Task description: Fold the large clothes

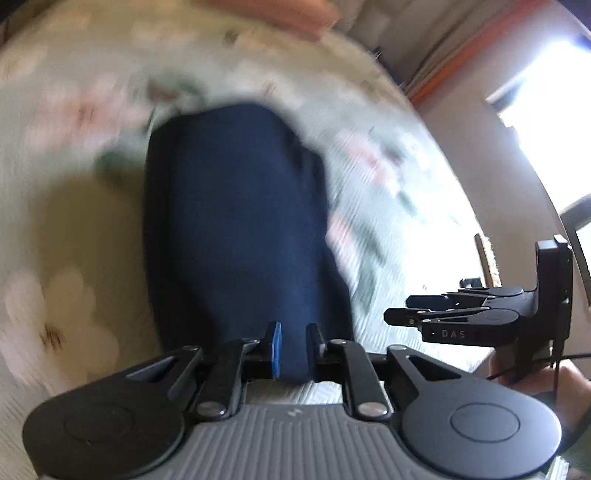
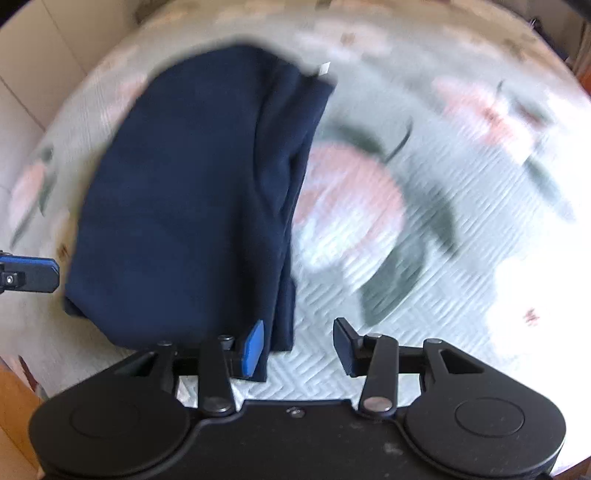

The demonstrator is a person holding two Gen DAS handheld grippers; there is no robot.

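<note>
A dark navy garment (image 1: 236, 221) lies folded into a long narrow strip on a floral bedspread (image 1: 74, 206). My left gripper (image 1: 293, 349) has its near end between its fingers, with the jaws narrowly parted around the cloth. In the right wrist view the garment (image 2: 184, 199) lies left of centre. My right gripper (image 2: 298, 345) is open, its left finger touching the garment's right edge and its right finger over bare bedspread (image 2: 443, 258). The right gripper also shows in the left wrist view (image 1: 397, 309). The left gripper's fingertip (image 2: 33, 275) shows at the left edge.
The bedspread is pale green with pink flowers and covers most of both views. A pink pillow (image 1: 280, 14) lies at the far end. A bright window (image 1: 546, 110) and a wall are to the right. Both views are motion-blurred.
</note>
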